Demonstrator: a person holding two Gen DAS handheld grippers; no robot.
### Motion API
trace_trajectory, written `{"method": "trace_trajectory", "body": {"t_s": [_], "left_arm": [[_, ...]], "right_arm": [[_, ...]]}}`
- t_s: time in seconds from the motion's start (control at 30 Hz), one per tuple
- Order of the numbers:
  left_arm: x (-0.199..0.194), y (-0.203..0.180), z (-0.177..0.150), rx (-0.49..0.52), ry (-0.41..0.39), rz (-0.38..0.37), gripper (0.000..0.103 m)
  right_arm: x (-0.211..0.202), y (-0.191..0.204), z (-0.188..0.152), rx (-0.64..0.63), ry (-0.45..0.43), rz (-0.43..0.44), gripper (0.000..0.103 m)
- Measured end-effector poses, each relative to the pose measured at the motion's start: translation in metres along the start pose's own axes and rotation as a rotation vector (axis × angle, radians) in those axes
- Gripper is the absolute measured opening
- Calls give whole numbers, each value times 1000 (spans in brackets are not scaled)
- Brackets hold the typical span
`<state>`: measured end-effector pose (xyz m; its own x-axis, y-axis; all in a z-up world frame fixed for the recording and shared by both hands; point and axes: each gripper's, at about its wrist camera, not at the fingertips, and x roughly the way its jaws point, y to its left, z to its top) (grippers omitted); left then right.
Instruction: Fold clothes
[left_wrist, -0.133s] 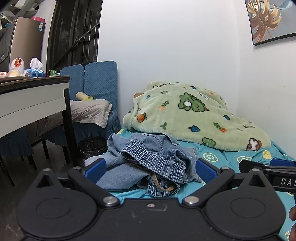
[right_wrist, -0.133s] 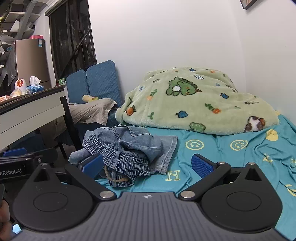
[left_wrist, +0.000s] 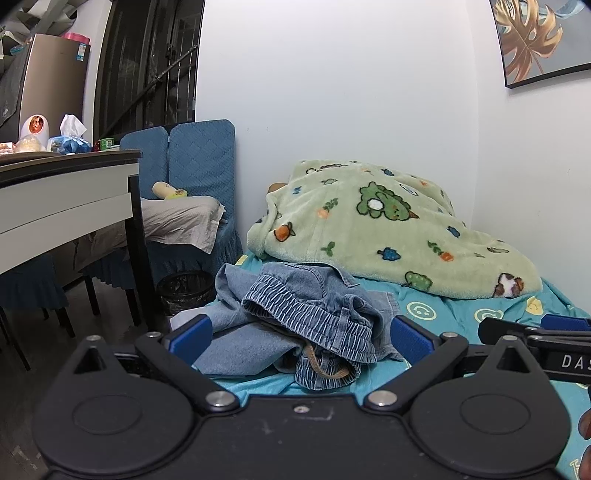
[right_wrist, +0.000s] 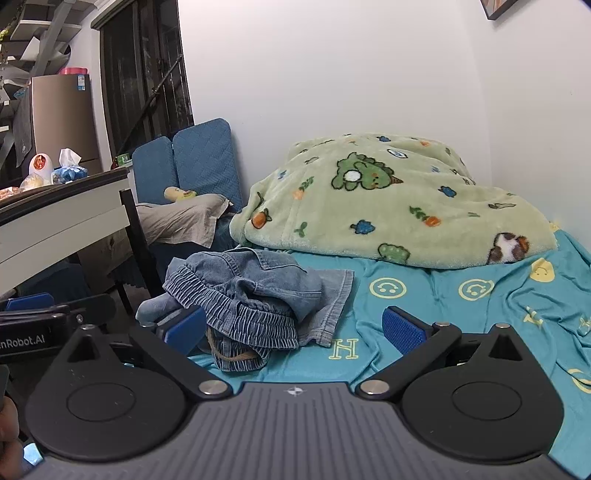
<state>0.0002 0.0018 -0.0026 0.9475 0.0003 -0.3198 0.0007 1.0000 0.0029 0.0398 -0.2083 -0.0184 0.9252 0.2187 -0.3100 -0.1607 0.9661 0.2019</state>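
Left claw (left_wrist: 301, 338) spread wide, empty; right claw (right_wrist: 293, 330) likewise; crumpled denim clothes (left_wrist: 295, 314) untouched.

Can't really make out how many pieces are in the denim pile (left_wrist: 295, 314); it's all crumpled, and the left gripper's blue pads (left_wrist: 190, 332) cover its lower edges. The bed sheet (right_wrist: 461, 314) vanishes under the green blanket (right_wrist: 388, 206), and whatever's under there is hidden. The framed leaf picture (left_wrist: 535, 40) is chopped by the frame edge. Stuff on the table (left_wrist: 66, 184) is too small to identify.
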Motion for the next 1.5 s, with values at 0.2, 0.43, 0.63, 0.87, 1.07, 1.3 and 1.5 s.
{"method": "trace_trajectory", "body": {"t_s": [0.2,0.43,0.63,0.87,1.07,1.3,1.5], "left_arm": [[1,3,-3,0,7,2,103],[2,5,-6,0,11,2,103],[1,5,-7,-2,7,1,103],[-3,3,-6,4,-4,-3,103],[-3,3,-5,-1,-1,-1,103],[-3,2,-4,0,0,0,103],[-3,1,-1,2,2,0,103]], "right_arm": [[-4,-3,-2,-1,-11,4,103],[0,2,1,-23,1,-5,103],[0,1,1,-19,2,3,103],[0,-1,0,-13,4,9,103],[-1,1,1,-14,0,6,103],[0,0,0,-12,-2,5,103],[-2,-1,1,-1,-6,9,103]]}}
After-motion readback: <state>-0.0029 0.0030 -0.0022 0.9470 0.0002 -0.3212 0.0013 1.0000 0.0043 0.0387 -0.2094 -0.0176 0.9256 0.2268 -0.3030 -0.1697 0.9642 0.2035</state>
